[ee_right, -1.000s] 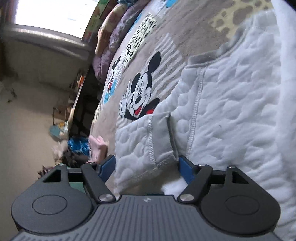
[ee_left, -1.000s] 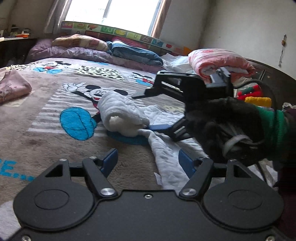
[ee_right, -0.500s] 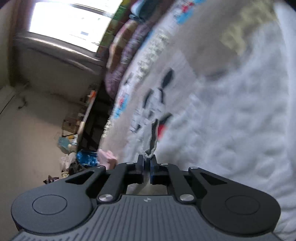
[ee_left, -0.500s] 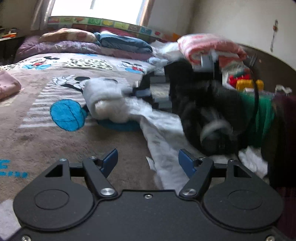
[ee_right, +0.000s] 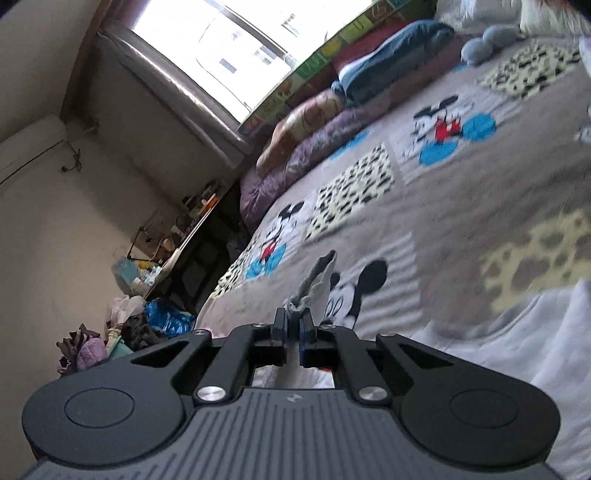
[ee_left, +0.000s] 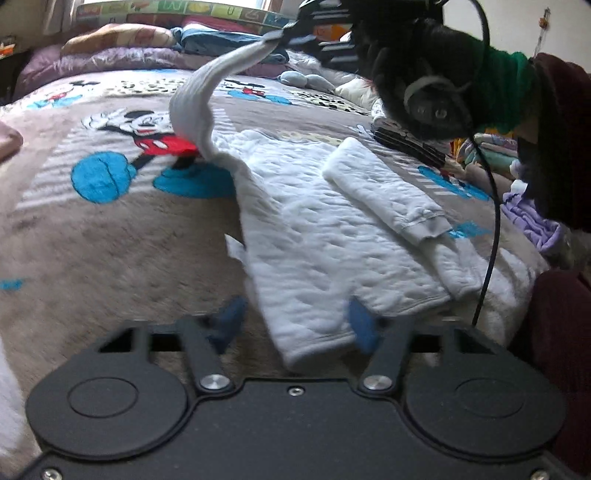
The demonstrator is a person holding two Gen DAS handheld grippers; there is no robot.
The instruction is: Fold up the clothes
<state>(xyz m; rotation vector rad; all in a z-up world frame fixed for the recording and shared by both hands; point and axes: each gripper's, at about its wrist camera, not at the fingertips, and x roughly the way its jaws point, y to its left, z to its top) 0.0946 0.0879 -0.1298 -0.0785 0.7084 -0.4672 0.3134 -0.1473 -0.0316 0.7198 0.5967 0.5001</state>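
A white quilted sweatshirt (ee_left: 314, 236) lies flat on the Mickey Mouse blanket (ee_left: 110, 229). One sleeve (ee_left: 384, 192) is folded across its body. The other sleeve (ee_left: 199, 96) is pulled up in an arc to my right gripper (ee_left: 286, 33), which is high at the top of the left wrist view and held by a black-gloved hand (ee_left: 424, 92). In the right wrist view my right gripper (ee_right: 293, 325) is shut on the sleeve cuff (ee_right: 317, 277), which pokes out past the tips. My left gripper (ee_left: 295, 325) is open, its blue fingertips on either side of the sweatshirt's hem (ee_left: 314, 343).
Pillows and folded bedding (ee_left: 229, 40) line the headboard under the window (ee_right: 221, 55). Folded clothes (ee_left: 487, 155), a purple garment (ee_left: 532, 218) and a dark striped item (ee_left: 406, 144) lie to the right. A black cable (ee_left: 493, 221) hangs down. A cluttered desk (ee_right: 177, 240) stands beside the bed.
My right gripper shut on the sleeve cuff and lifted it high off the bed. My left gripper, still open, moved in over the sweatshirt's hem.
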